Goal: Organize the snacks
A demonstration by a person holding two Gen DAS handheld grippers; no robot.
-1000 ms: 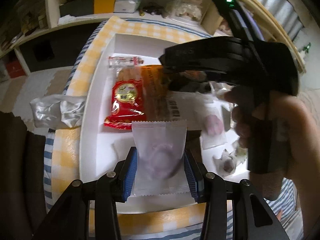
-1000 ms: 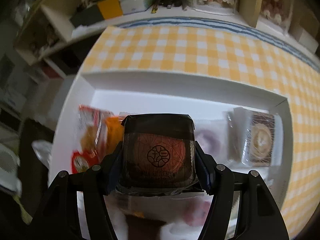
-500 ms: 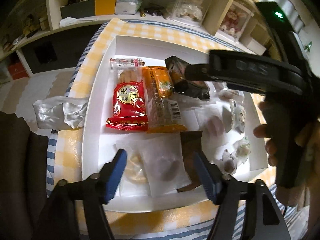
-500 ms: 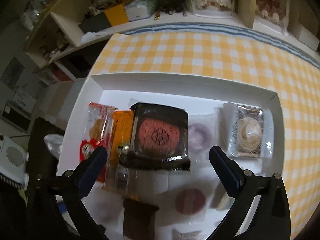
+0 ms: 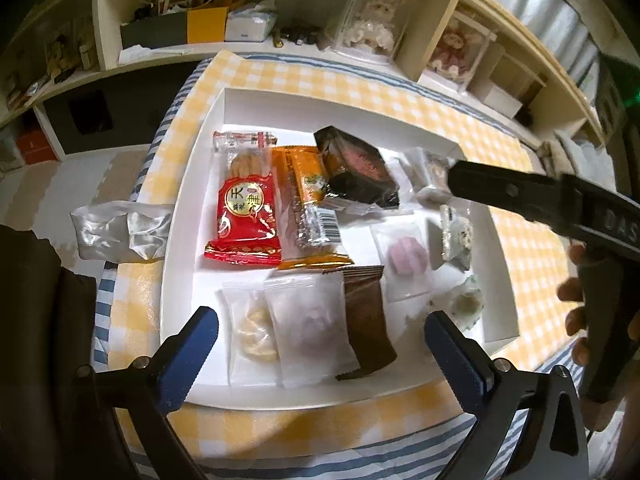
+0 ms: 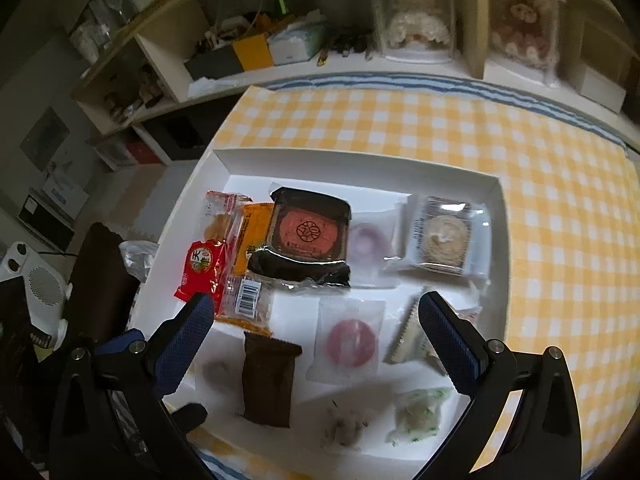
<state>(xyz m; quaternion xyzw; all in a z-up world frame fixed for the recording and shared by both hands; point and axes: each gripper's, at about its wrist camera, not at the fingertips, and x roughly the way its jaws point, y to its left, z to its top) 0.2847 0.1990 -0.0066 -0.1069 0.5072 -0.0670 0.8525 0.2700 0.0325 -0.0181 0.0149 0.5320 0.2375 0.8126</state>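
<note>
A white tray [image 5: 176,240] [image 6: 352,160] on the checked cloth holds several wrapped snacks. My left gripper [image 5: 320,320] hovers over the tray's near edge, jaws opening wide. A frosted white packet [image 5: 308,328] lies flat below and between its fingers, untouched by the pads, beside a brown packet [image 5: 366,320]. My right gripper [image 6: 314,302] is open and empty above the tray's middle. The dark mooncake box [image 6: 308,232] [image 5: 356,168] rests ahead of it, leaning on the orange packet [image 5: 304,200]. A red packet [image 5: 246,216] lies on the left.
A crumpled silver bag [image 5: 116,232] sits off the tray's left side. The right tool and a hand [image 5: 576,292] fill the left wrist view's right edge. Cluttered shelves [image 6: 280,44] stand behind the table. A white heater [image 6: 36,280] is on the floor at left.
Both grippers opened and let go. The frosted white packet now lies in the tray's near row. The dark mooncake box was set down, and the right gripper drew back and up from it.
</note>
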